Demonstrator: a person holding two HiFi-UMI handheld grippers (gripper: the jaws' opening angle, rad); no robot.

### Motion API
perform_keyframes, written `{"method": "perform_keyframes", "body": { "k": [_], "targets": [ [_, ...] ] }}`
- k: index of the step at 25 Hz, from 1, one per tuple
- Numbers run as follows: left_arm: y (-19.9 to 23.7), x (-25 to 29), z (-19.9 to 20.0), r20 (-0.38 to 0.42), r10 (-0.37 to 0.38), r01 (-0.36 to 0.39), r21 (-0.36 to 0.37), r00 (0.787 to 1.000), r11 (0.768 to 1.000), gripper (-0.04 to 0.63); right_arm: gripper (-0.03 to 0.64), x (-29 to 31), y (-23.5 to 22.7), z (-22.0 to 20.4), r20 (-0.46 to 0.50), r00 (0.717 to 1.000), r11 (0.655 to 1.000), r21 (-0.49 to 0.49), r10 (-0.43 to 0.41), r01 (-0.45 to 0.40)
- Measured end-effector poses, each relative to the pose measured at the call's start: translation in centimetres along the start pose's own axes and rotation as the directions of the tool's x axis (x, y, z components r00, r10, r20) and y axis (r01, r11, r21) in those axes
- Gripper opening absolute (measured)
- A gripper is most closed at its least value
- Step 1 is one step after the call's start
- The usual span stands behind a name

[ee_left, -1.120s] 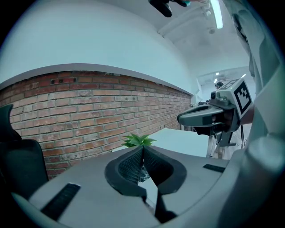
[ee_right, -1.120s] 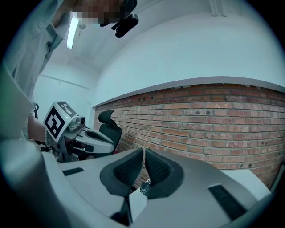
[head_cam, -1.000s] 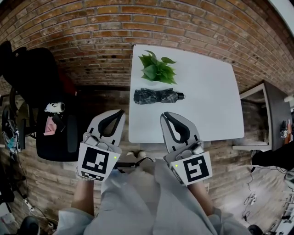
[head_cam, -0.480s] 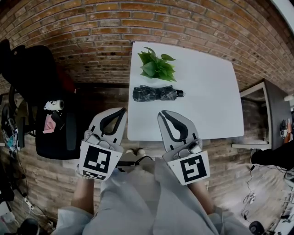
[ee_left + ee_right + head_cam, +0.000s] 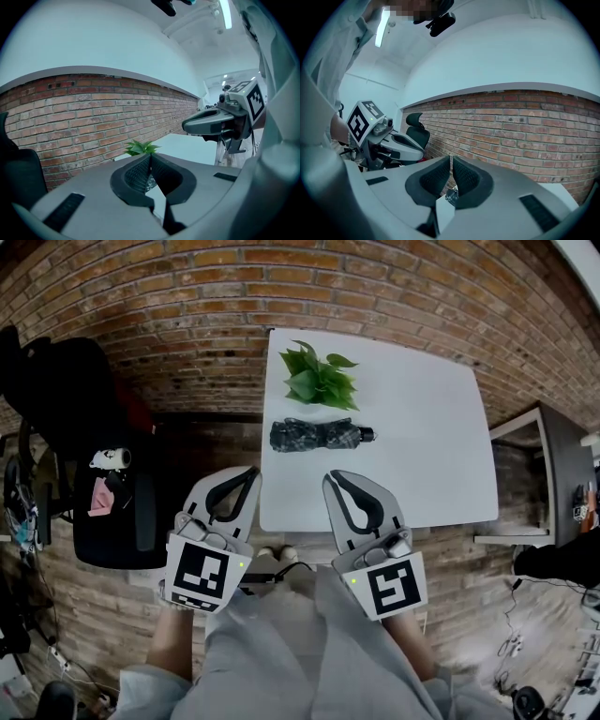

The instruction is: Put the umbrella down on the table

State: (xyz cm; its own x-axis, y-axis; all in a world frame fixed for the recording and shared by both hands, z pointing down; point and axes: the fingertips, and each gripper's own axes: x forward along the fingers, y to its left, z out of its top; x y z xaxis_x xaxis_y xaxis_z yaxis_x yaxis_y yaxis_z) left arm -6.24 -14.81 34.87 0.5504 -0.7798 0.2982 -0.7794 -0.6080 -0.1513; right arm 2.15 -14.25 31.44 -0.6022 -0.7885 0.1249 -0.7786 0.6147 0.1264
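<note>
The folded dark plaid umbrella (image 5: 317,435) lies flat on the white table (image 5: 422,427), just in front of a green leafy plant (image 5: 319,376). My left gripper (image 5: 247,472) hovers off the table's near left corner, jaws shut and empty. My right gripper (image 5: 336,476) is over the table's near edge, also shut with nothing in it. Both sit a short way nearer than the umbrella and touch nothing. In the left gripper view the shut left gripper (image 5: 150,157) points toward the plant (image 5: 140,147), with the right gripper (image 5: 211,123) beside it. In the right gripper view the right gripper (image 5: 451,159) faces the brick wall.
A brick wall (image 5: 187,334) runs behind the table. A black office chair (image 5: 112,512) with small items on it stands to the left. A grey side desk (image 5: 562,474) is at the right, and cables lie on the wooden floor (image 5: 487,615).
</note>
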Motion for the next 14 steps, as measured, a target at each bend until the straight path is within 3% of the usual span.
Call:
{"method": "perform_keyframes", "body": {
  "k": [14],
  "targets": [
    [-0.11, 0.27, -0.47, -0.019, -0.009, 0.009, 0.006, 1.0, 1.0, 0.018, 0.051, 0.34, 0.36, -0.38, -0.019, 1.0, 1.0, -0.02, 0.019, -0.019]
  ]
}}
